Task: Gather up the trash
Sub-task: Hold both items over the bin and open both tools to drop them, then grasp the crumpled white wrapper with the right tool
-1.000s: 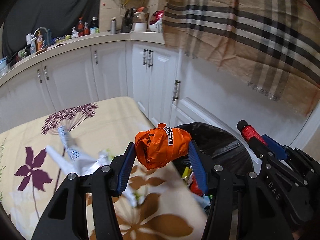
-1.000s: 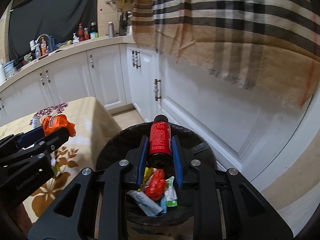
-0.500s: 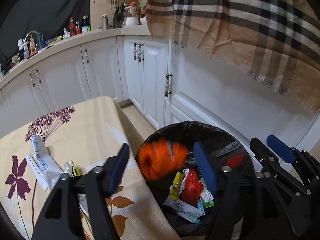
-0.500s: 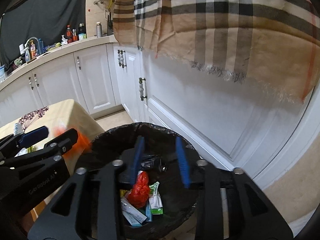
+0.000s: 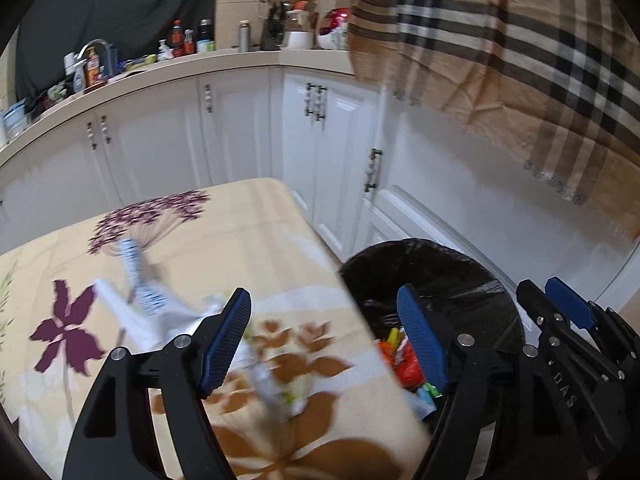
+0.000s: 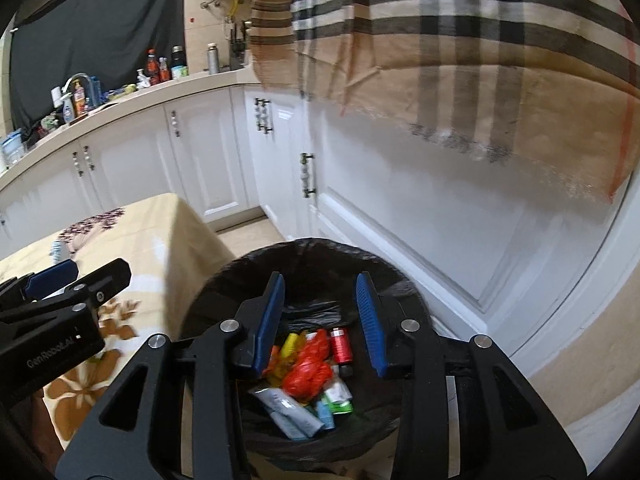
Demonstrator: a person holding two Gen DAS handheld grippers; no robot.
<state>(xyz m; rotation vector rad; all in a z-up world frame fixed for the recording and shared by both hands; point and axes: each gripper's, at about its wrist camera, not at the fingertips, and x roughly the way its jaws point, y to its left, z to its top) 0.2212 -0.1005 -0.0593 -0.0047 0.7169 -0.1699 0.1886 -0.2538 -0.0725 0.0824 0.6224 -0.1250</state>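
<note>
Trash bin (image 6: 404, 280), lower centre of right view: black liner, holding red cylinder (image 6: 341, 346), orange wrappers (image 6: 308, 368), yellow piece, white tubes. White crumpled papers (image 5: 140, 300) blurred on floral bench (image 5: 248, 240), lower left. Left claw (image 5: 324, 340) has just been opening, empty. Right claw (image 6: 320, 320) apart, empty, above bin.

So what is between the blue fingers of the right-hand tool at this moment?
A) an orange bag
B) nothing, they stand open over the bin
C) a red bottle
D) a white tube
B: in the right wrist view the right gripper has its blue fingers apart with nothing between them, above the black-lined bin; the red bottle already lies down inside among the other trash.
</note>
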